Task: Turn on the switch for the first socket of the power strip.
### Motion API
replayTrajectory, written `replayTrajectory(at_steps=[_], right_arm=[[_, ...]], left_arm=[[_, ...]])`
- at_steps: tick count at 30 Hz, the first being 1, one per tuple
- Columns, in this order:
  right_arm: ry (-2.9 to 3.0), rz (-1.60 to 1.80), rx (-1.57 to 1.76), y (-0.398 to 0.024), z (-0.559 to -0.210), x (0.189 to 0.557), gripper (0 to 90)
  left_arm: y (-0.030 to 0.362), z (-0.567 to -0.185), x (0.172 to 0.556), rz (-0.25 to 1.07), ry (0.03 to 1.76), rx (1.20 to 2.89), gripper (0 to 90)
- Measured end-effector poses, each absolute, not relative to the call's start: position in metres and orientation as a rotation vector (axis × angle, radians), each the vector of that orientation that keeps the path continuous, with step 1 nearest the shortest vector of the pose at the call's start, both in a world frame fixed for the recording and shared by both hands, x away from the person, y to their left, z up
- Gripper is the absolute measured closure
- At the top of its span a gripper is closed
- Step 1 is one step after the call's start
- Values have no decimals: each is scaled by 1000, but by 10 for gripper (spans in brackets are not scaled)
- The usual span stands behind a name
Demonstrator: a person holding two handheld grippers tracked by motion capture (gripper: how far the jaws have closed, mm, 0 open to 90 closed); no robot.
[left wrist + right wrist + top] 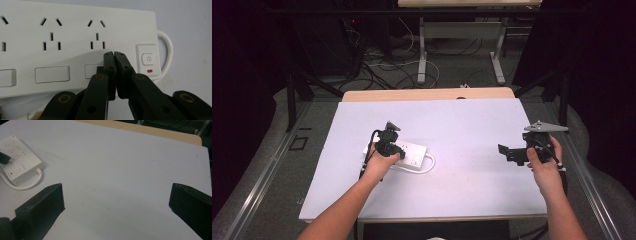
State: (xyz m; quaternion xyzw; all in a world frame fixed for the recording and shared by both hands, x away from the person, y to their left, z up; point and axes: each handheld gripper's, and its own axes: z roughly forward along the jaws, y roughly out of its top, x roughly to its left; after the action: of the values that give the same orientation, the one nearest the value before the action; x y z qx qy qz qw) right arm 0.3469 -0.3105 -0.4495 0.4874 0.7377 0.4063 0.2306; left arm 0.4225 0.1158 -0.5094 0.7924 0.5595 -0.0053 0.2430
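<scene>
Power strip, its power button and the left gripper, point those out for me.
power strip (75, 30), left gripper view, on its white top face among the sockets.
power button (149, 59), left gripper view, on the middle of the button.
left gripper (114, 56), left gripper view, where its closed tips meet.

Dark room, cables (382, 70) on grey floor (277, 145)
</scene>
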Motion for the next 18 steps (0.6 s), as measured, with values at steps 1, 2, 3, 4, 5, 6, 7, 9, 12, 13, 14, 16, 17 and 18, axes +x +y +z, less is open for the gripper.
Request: replayTrajectory(at_steps=[1,2,3,4,5,6,7,9,12,13,14,16,17,18], right_arm=[[2029,1116,1341,-310,-449,347,0],[2030,1115,1338,-310,-450,347,0],[2030,1114,1339,-310,-450,347,0],[2030,1113,1336,-310,-450,347,0],[2030,1115,1342,-310,-450,347,0],[2032,1115,1338,-310,-450,347,0],[2033,1116,1337,-310,-450,347,0],[2039,1115,1335,-310,-450,347,0],[2040,1116,1333,-310,-450,347,0],[2040,1116,1333,-310,-450,347,0],[2040,1116,1334,-310,-450,347,0],[2040,1115,1340,-309,-450,347,0],[2045,1115,1328,-310,-450,348,0],[2045,1113,1329,-310,-450,347,0]], left_arm=[[116,-509,422,-13,1529,2166,884],[116,-509,422,-11,1529,2166,885],[116,-509,422,-9,1529,2169,887],[116,-509,422,-6,1529,2168,888],[116,-509,422,-3,1526,2171,889],[115,-509,422,-1,1526,2171,890],[115,-510,421,2,1526,2171,891],[115,-509,421,4,1528,2171,892],[115,-510,420,11,1523,2172,893],[115,-510,420,13,1521,2174,894],[115,-510,420,14,1520,2174,894],[115,-510,420,14,1519,2176,895],[114,-510,420,14,1521,2174,896],[114,-511,420,14,1521,2173,896]])
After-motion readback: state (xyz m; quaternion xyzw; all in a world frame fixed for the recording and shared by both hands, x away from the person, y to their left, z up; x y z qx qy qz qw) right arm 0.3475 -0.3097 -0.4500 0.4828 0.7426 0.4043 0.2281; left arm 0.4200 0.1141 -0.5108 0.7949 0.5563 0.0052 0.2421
